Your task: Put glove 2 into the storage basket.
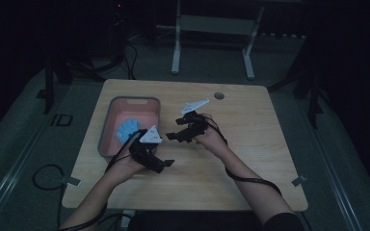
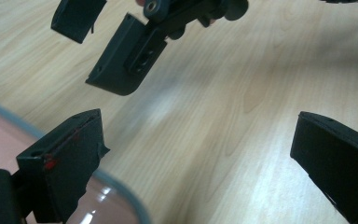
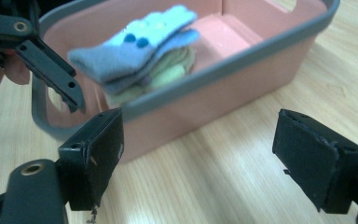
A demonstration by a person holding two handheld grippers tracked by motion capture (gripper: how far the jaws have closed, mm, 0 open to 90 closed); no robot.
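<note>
Your left claw (image 1: 166, 163) blocks the near right corner of the pink bin (image 1: 107, 126) in the high view, and its grey plate covers part of the blue cloth (image 1: 126, 129) inside. That view's too dark and small to tell what's under the blue cloth. In the right gripper view the cloth stack (image 3: 142, 51) is blurred; the bin's near wall hides its bottom layers, so you can't count them. The bin's far right end is cut off by the top edge. In the left gripper view the bin rim (image 2: 121, 189) is cut off at bottom left, contents not visible, and your right claw (image 2: 98, 37) is cut off at the top.
</note>
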